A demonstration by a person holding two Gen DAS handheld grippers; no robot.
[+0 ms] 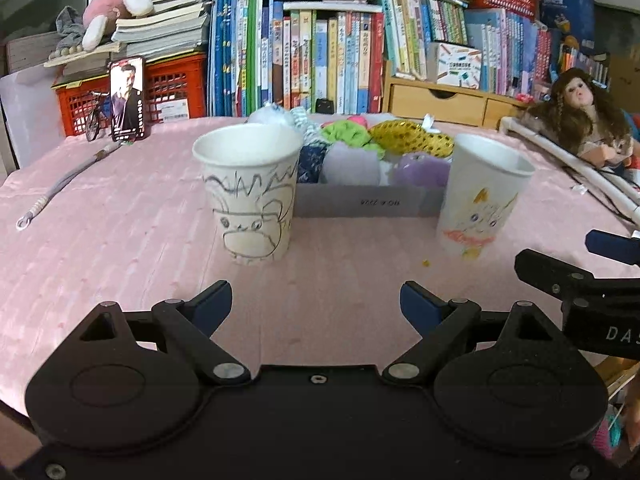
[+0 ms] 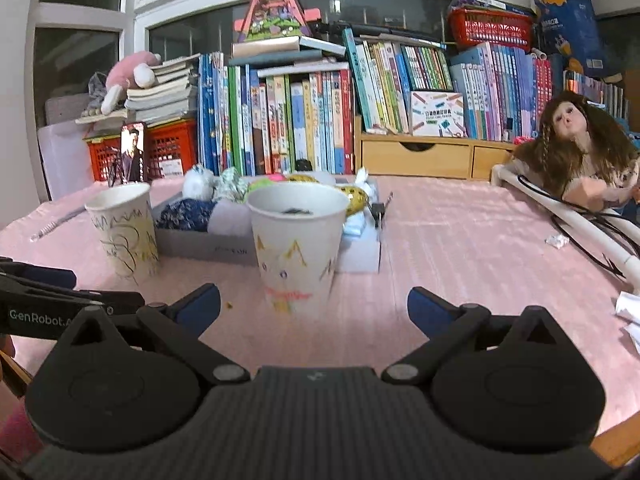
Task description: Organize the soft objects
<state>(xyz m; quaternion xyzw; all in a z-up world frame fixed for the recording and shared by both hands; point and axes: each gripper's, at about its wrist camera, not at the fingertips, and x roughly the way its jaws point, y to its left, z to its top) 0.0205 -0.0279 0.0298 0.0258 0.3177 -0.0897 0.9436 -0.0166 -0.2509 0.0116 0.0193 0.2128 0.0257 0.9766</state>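
A shallow grey cardboard box (image 1: pixel 360 202) sits on the pink quilted table cover (image 1: pixel 120 240), and the soft objects (image 1: pixel 384 148) lie heaped inside it: a white fluffy ball, a dark blue floral cloth piece, a lime green scrunched piece, a gold sequinned one, and pale lilac and purple plush lumps. Just in front of the box, at its two near corners, stand two paper cups, the pencil-drawn cup (image 1: pixel 248 196) and the crayon-drawn cup (image 2: pixel 298 240); something small and dark lies in the latter, too dim to name. Both tongs hang before the box with nothing in them: the left gripper (image 1: pixel 316 304) has its blue-padded jaws wide apart, and so has the right gripper (image 2: pixel 314 308). This fits either soft things gathered into the box or a pile waiting to be sorted into cups; I cannot tell which
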